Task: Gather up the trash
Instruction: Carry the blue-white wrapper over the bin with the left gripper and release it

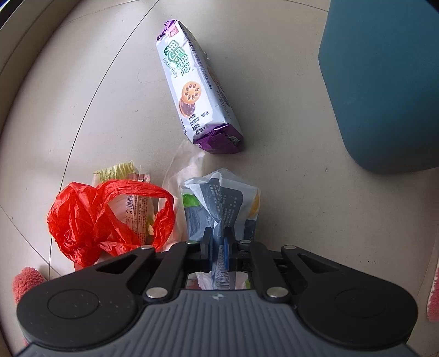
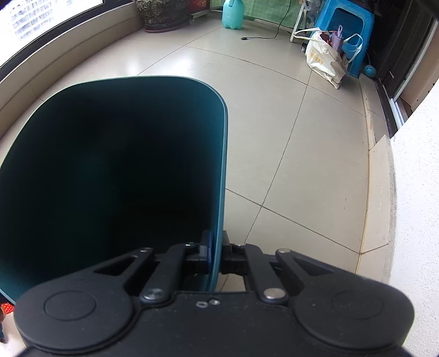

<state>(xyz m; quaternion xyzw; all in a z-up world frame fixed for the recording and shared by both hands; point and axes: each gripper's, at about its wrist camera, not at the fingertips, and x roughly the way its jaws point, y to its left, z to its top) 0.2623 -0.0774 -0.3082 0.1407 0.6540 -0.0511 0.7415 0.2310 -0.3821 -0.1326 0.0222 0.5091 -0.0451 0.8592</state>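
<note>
On the tiled floor my left gripper [image 1: 218, 241] points straight down, shut on a crumpled white and grey snack wrapper [image 1: 219, 200]. Left of it lies a red plastic bag [image 1: 104, 217] over a small orange wrapper [image 1: 137, 211]. A long white and purple biscuit pack [image 1: 194, 90] lies farther off. The teal trash bin [image 1: 384, 88] stands at the right. In the right wrist view my right gripper [image 2: 216, 252] is shut on the right side wall of the teal trash bin [image 2: 222, 164]; its inside is dark.
A pink fluffy slipper [image 1: 26, 282] shows at the lower left edge. In the right wrist view: a white shopping bag [image 2: 326, 59] beside a blue stool [image 2: 348, 24], a green jug [image 2: 233, 13], a plant pot [image 2: 164, 13], a white wall [image 2: 417, 192] at right.
</note>
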